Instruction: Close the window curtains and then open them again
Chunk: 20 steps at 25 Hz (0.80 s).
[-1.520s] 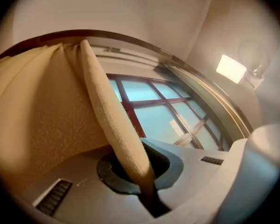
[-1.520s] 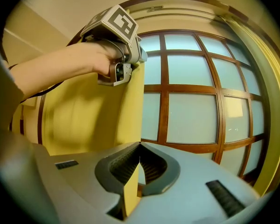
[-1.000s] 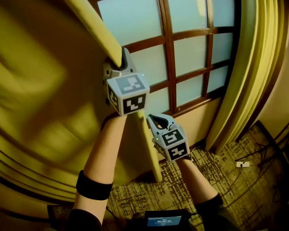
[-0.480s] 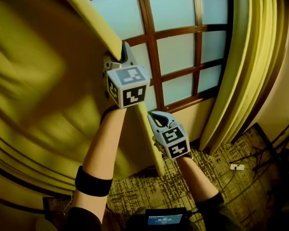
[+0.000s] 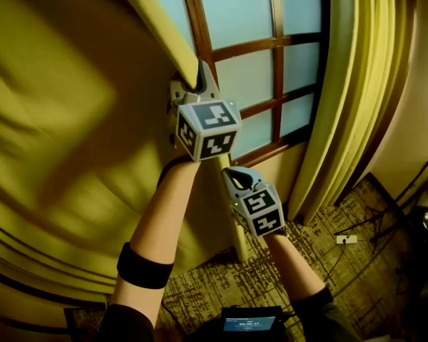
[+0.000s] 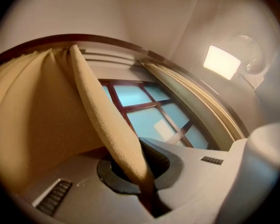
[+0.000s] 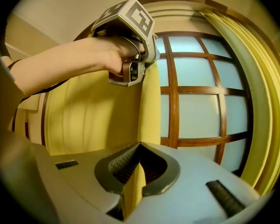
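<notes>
Only left gripper view, lit lamp [image 6: 221, 62] — L tool [image 6: 145, 174] pinching curtain [image 6: 98, 111]

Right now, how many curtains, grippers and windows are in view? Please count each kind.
Curtains: 2 (held curtain, gathered curtain)
Grippers: 2 (left gripper, right gripper)
Window: 1
Total: 5

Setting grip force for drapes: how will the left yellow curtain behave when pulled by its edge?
Probably floppy: the left curtain billows in loose folds behind the left gripper pinching its edge. Likely fairly heavy: that edge looks thick and padded. Slipping seems unlikely, since the right gripper clamps it too, on ribbed pads.
</notes>
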Each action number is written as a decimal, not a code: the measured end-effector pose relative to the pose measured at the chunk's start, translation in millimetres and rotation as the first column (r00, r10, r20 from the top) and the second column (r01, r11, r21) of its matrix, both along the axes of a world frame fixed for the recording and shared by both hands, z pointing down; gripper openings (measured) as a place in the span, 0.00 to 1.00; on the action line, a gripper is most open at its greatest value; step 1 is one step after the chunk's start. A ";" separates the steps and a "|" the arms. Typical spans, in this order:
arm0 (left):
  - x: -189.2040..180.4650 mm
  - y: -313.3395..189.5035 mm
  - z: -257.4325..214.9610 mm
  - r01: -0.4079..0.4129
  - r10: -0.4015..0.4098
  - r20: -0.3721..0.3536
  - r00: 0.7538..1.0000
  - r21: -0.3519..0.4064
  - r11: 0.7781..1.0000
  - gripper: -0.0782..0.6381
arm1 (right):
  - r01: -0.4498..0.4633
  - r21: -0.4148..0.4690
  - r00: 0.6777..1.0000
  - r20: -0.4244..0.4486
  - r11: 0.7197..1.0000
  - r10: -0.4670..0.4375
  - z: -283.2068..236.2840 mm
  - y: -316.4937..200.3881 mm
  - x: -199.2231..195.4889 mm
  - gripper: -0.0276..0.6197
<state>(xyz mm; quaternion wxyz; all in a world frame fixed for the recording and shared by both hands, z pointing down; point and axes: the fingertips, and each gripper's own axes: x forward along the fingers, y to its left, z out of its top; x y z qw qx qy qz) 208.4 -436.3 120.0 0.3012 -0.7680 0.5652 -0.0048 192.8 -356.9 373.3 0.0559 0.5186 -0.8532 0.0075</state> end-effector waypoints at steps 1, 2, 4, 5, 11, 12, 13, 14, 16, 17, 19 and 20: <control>5.1 -0.7 0.7 -0.011 0.010 0.004 1.000 0.002 1.000 0.11 | -0.014 -0.003 1.000 0.003 1.000 0.014 1.2 -1.7 4.3 0.06; 11.3 -1.1 1.4 -0.023 0.023 0.007 1.000 0.003 1.000 0.11 | -0.027 -0.006 1.000 0.004 1.000 0.027 2.5 -2.9 9.0 0.06; 25.5 -2.5 2.5 -0.053 0.053 0.015 0.998 0.002 0.999 0.11 | -0.055 -0.012 0.998 0.003 0.998 0.055 5.5 -6.9 18.7 0.06; 32.1 -4.2 3.4 -0.068 0.068 0.021 0.997 0.002 0.998 0.11 | -0.070 -0.014 0.998 0.001 0.997 0.070 8.2 -10.5 23.6 0.06; 46.5 -10.3 8.3 -0.124 0.123 0.029 0.992 0.015 0.992 0.11 | -0.142 -0.026 0.990 -0.016 0.990 0.141 26.6 -23.5 47.0 0.06; 45.5 -8.1 9.2 -0.126 0.125 0.030 0.992 0.015 0.992 0.11 | -0.145 -0.032 0.989 -0.014 0.989 0.144 28.0 -21.1 47.5 0.06; 44.1 -6.1 10.4 -0.125 0.125 0.029 0.992 0.014 0.992 0.11 | -0.144 -0.036 0.990 -0.012 0.989 0.144 28.4 -18.5 47.3 0.06; 42.4 -5.6 12.1 -0.122 0.121 0.029 0.992 0.010 0.992 0.11 | -0.141 -0.037 0.990 -0.010 0.989 0.141 27.7 -16.5 47.0 0.06; 38.3 -8.6 15.1 -0.107 0.106 0.027 0.994 0.003 0.994 0.11 | -0.134 -0.029 0.991 -0.010 0.990 0.134 25.5 -15.4 49.1 0.06; 36.1 -10.6 15.7 -0.095 0.095 0.025 0.995 0.001 0.995 0.11 | -0.131 -0.020 0.991 -0.011 0.991 0.131 24.4 -16.5 51.8 0.06; 31.8 -11.7 15.9 -0.071 0.071 0.018 0.997 -0.002 0.997 0.11 | -0.115 -0.007 0.993 -0.011 0.993 0.115 21.5 -16.7 55.4 0.06; 29.4 -11.0 16.4 -0.059 0.059 0.013 0.998 -0.003 0.998 0.11 | -0.102 -0.007 0.995 -0.011 0.995 0.102 20.9 -14.8 55.2 0.06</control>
